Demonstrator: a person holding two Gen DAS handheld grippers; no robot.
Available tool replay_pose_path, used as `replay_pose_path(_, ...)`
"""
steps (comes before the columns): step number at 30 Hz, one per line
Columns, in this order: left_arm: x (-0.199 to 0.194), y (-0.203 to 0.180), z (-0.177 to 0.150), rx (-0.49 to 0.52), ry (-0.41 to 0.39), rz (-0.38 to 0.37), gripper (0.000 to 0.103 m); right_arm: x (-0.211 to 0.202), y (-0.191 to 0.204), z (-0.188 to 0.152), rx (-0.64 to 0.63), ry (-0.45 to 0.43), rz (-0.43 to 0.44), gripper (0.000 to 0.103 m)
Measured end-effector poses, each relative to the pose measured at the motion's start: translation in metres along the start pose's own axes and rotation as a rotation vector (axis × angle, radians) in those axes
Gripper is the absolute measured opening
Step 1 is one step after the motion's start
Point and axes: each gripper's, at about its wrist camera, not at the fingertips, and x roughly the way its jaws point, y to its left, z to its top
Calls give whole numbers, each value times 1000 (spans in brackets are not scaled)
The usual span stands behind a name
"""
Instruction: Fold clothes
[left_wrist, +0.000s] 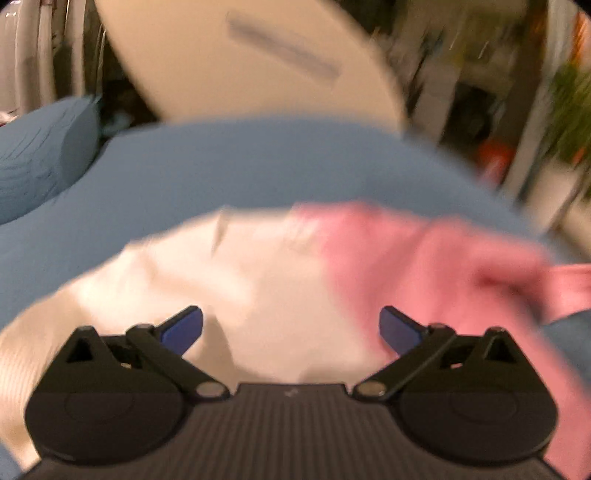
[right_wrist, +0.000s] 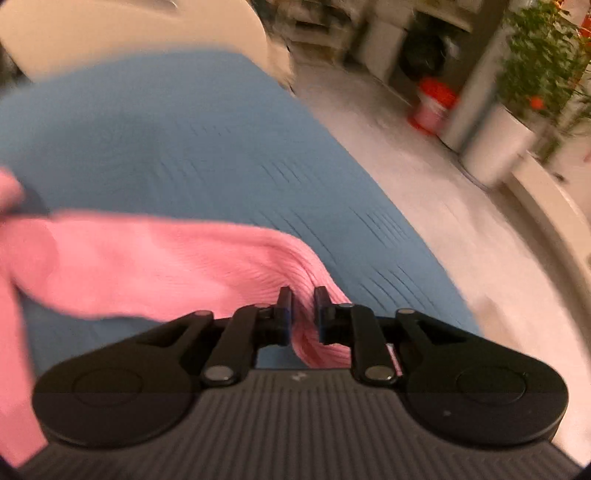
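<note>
Two claws work over one bed here, and they stand in opposite states. The right gripper (right_wrist: 303, 295) has its jaws drawn close with a ridge of the pink garment (right_wrist: 166, 258) bunched between them; the pads look to press on the knit, so I judge it a grip, taken at the cloth's edge nearest the claw so that this part can be lifted and carried over for a fold. From the jaws the pink cloth runs away to the left across the blue bedspread (right_wrist: 184, 140), and another strip of it hangs down the left border of that view.

The left gripper (left_wrist: 291, 328) stands wide open with nothing between its fingers. Just beyond and beneath it lies a white garment (left_wrist: 221, 273), and the pink one spreads ahead and to the right of the claw, touching or overlapping the white one; which lies on top I cannot tell. The open jaws pointing down at the cloth suggest a grasp still to come.

Much is hard to read. Both views are smeared by motion, so seams, collars and sleeves cannot be made out, nor whether the white piece is one garment or several. The lower parts of both garments are hidden under the claw bodies. A pale board (left_wrist: 240, 55) beyond the bed is cut off at the top.
</note>
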Motion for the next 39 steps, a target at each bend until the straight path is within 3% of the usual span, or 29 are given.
replay_pose_path(1,-2,-3,-3,22,-18,9,103,7,-9,-4,24,77,8,31)
replay_pose_path(2,-3,-4,-4,29,-20,16,103,7,-21,-6,82,96,-19,32)
replay_pose_path(4,-4,-6,-4,34,-15,24,103,-35,-48,-6,361,-158,-234,34)
replay_pose_path(5,-3,-6,-5,35,-15,25,103,-58,-52,-6,480,-288,-272,38)
replay_pose_path(6,-2,-7,-6,32,-15,24,103,-77,-52,-5,564,-402,-268,38)
replay_pose_path(7,-3,-9,-7,28,-14,23,103,-87,-41,2,549,-465,-154,39)
replay_pose_path(9,-4,-13,-8,28,-13,23,103,-91,-1,27,358,-486,196,52)
replay_pose_path(11,2,-9,-4,30,-12,21,103,-86,62,56,73,-420,432,56)
replay_pose_path(15,6,-3,-2,34,-15,15,103,-76,193,88,-410,-421,521,56)
replay_pose_path(19,6,-3,-1,49,-15,9,103,-51,257,109,-494,-336,551,56)
replay_pose_path(20,7,-3,0,55,-14,7,103,-46,262,108,-494,-281,532,56)
replay_pose_path(22,8,-2,1,62,-13,0,103,-18,268,105,-482,-52,578,59)
replay_pose_path(23,9,-2,2,63,-15,0,103,-15,265,103,-484,-31,614,45)
replay_pose_path(24,9,-2,4,63,-18,1,103,-18,262,105,-501,-42,620,12)
replay_pose_path(26,8,-3,5,70,-43,15,103,-29,261,112,-520,-156,495,13)
replay_pose_path(28,0,-6,5,90,-106,71,103,-52,263,125,-551,-409,253,13)
replay_pose_path(29,-2,-8,4,104,-134,108,103,-54,267,127,-573,-474,191,14)
replay_pose_path(30,-1,-8,3,113,-149,138,103,-47,277,127,-619,-516,109,19)
replay_pose_path(31,3,-9,2,121,-142,166,103,-33,286,126,-667,-480,61,23)
replay_pose_path(32,10,-8,0,128,-111,179,103,-15,293,124,-708,-368,52,33)
replay_pose_path(33,14,-7,-2,120,-108,173,103,1,298,119,-736,-248,57,32)
replay_pose_path(35,15,-4,-1,106,-113,161,103,-9,290,116,-652,-310,57,48)
replay_pose_path(36,13,-2,1,97,-121,159,103,-26,274,114,-531,-375,81,56)
replay_pose_path(39,7,5,6,58,-167,177,103,-80,222,76,-256,-559,210,78)
